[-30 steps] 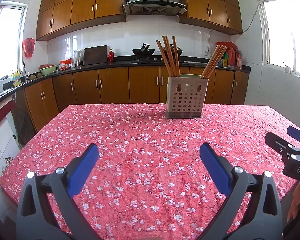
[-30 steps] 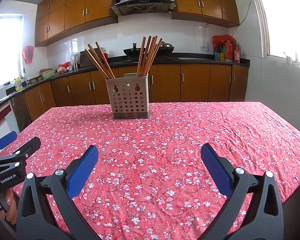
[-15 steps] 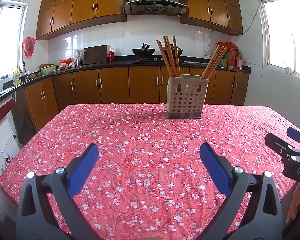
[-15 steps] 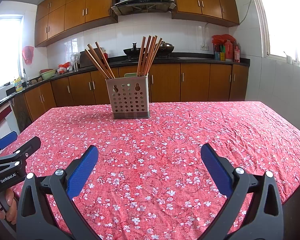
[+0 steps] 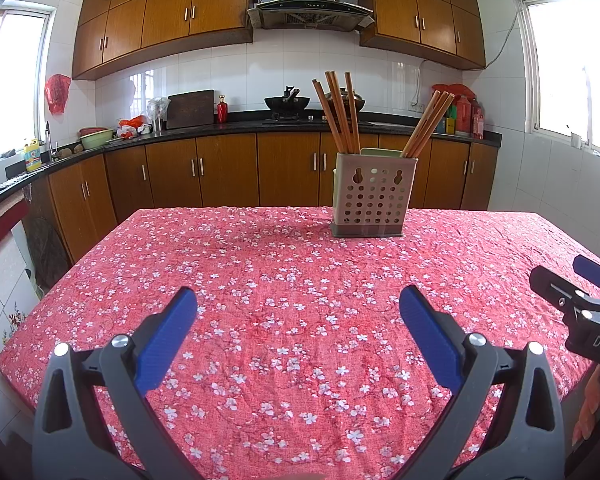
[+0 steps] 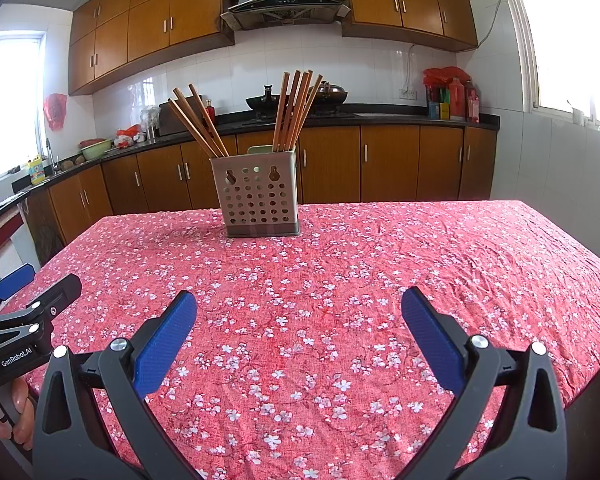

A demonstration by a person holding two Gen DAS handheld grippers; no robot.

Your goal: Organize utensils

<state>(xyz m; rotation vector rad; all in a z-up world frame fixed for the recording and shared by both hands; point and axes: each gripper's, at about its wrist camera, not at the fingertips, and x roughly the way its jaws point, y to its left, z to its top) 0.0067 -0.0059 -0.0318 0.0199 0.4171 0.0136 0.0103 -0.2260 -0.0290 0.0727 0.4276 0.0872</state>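
Left claw [image 5: 298, 316]: jaws wide apart, nothing between them, held low over the near part of the desk [image 5: 260, 272] with its red flowered cloth. Right claw [image 6: 300, 320]: jaws likewise spread, gripping nothing. Utensil caddy [image 5: 368, 196], perforated, stands upright well ahead of both claws, right of centre from the left claw, left of centre from the right. Chopsticks [image 5: 340, 114] lean in two bunches, one at each end of it.

Bare tablecloth [image 6: 340, 280] is lying ahead of both wide-spread claws; only the chopstick holder [image 6: 256, 200] is standing in the way, far ahead.
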